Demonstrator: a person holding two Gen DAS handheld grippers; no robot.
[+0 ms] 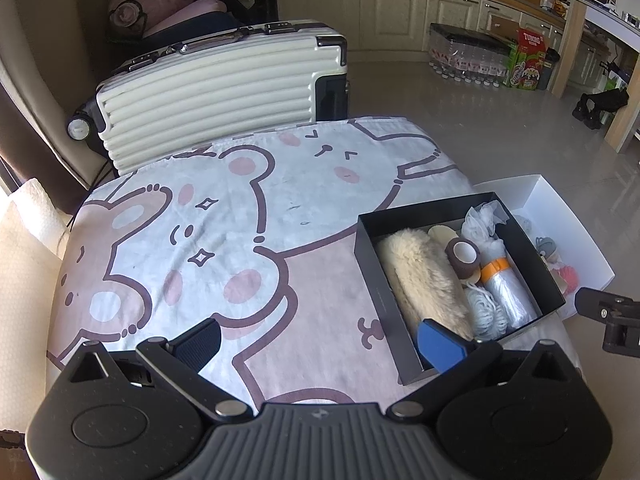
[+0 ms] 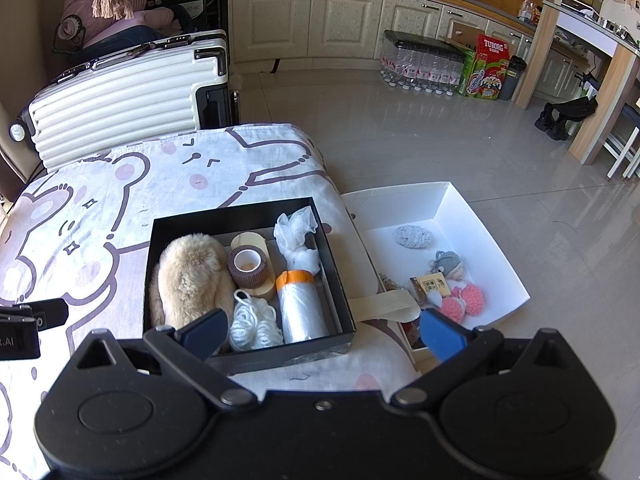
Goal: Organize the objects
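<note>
Right wrist view has the right gripper point(image 2: 322, 330) spread wide and empty, poised over the near wall of the black box point(image 2: 248, 360), which sits at the right edge of the cloth-covered table point(image 2: 80, 216). Inside, along the box's left wall, lies a fluffy beige plush point(image 2: 188, 276): soft and light by the look of it, likely to compress, so best pinched across its middle. Beside it a brown tape roll point(image 2: 248, 268) rests on a wooden piece; stiff, it could be taken by its rim. At the near wall a white yarn bundle point(image 2: 254, 322) would be limp and apt to trail, and the plastic film roll point(image 2: 302, 306) with its orange band looks slippery, safer gripped at the band. Just off the table's right edge, a white tray point(image 2: 500, 240) holds small knitted items. From the left wrist view, the left gripper point(image 1: 322, 340) is likewise wide apart and empty, above the table's near edge.
</note>
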